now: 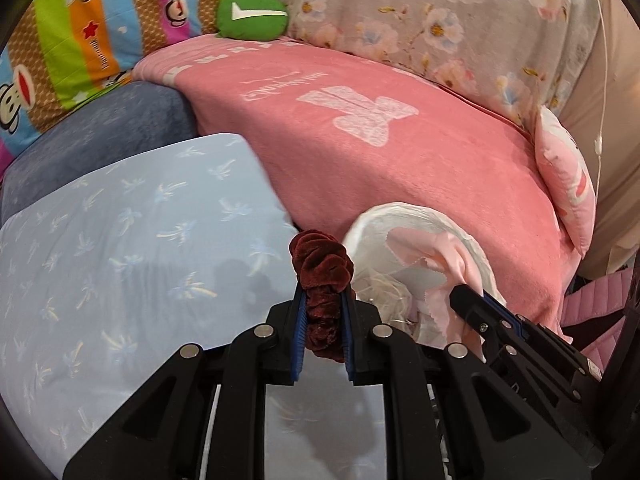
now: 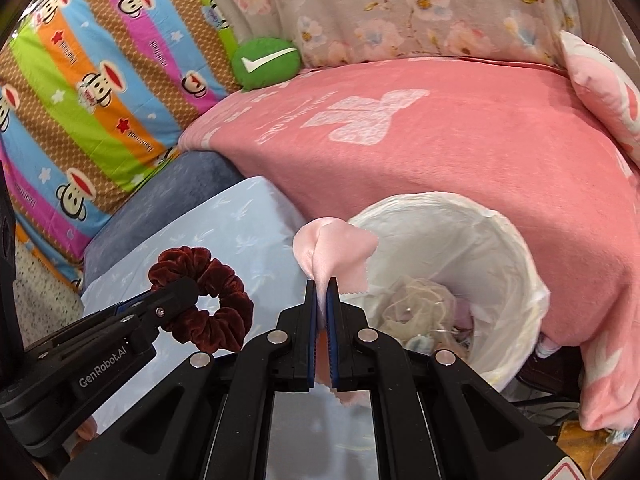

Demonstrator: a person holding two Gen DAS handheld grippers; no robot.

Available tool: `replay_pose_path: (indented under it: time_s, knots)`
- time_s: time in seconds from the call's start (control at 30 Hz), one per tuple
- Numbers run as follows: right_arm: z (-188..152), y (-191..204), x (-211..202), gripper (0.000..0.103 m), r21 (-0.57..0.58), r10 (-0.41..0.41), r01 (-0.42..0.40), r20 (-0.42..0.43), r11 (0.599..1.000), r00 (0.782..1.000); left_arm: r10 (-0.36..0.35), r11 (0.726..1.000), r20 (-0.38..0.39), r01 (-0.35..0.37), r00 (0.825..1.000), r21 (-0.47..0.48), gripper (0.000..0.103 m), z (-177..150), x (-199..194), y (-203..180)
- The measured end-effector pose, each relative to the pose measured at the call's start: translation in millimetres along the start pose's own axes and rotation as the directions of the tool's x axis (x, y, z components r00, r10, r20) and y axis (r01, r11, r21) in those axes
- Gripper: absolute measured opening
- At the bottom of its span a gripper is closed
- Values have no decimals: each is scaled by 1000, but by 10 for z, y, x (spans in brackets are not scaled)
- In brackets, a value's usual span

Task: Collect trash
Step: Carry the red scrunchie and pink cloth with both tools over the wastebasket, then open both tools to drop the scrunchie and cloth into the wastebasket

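My left gripper (image 1: 323, 286) is shut on a dark red velvet scrunchie (image 1: 323, 268), which bulges above the blue pads. In the right wrist view the same left gripper (image 2: 178, 288) and scrunchie (image 2: 224, 320) hang over the light blue sheet. My right gripper (image 2: 322, 282) is shut on a pale pink satin cloth scrap (image 2: 332, 246), held just left of the rim of a white-lined bin (image 2: 516, 256). The bin holds tangled pale trash (image 2: 416, 304). In the left wrist view the right gripper (image 1: 460, 294) pinches the pink scrap (image 1: 432, 250) over the bin (image 1: 384, 216).
A pink blanket (image 1: 400, 160) covers the bed behind the bin. A light blue patterned sheet (image 1: 120, 248) lies at the left, over a dark blue cushion (image 1: 100, 136). A striped monkey-print quilt (image 2: 80, 92), a green round pillow (image 2: 266, 62) and a floral cover (image 2: 420, 8) stand at the back.
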State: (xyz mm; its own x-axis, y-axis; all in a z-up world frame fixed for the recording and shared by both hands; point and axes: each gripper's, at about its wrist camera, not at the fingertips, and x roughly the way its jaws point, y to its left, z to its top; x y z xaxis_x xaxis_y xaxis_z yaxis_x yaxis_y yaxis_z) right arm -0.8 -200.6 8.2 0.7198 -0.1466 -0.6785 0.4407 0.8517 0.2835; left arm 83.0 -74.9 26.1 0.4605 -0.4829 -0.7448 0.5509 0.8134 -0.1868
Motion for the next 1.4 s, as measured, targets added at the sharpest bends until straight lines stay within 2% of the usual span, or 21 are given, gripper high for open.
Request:
replay_pose_path:
  time_s: [0.3,0.6,0.63,0.7,0.8,1.1,1.3,1.4]
  knots:
    - [54,-576,-71,5,89,-50,48,22,995,999,-50,995,-32,53,998,80,15,69,161,-481]
    - [98,-800,-8,5,117,-70,67,23,991,997,-90,990,-52,95,995,105,18,147,296,-760]
    - [96,-813,0,5,117,-73,70,22,991,997,-84,990,-55,90,995,107,21,153,313,-774]
    - [109,-832,24,5,120,-74,71,19,990,997,-68,992,-51,73,996,106,44,171,327,-788]
    - [141,-840,60,5,115,-72,69,17,991,997,-46,994,-10,46,999,96,64,187,278,-764]
    - [223,-699,121,10,70,-56,54,17,996,998,-5,998,9,4,1000,66,66,207,256,-630]
    - [234,-571,99,30,39,-50,49,25,998,998,21,998,26,-22,999,53,71,187,193,-537]
    - [226,-530,82,35,24,-50,49,24,999,998,36,998,36,-38,999,49,74,170,143,-478]
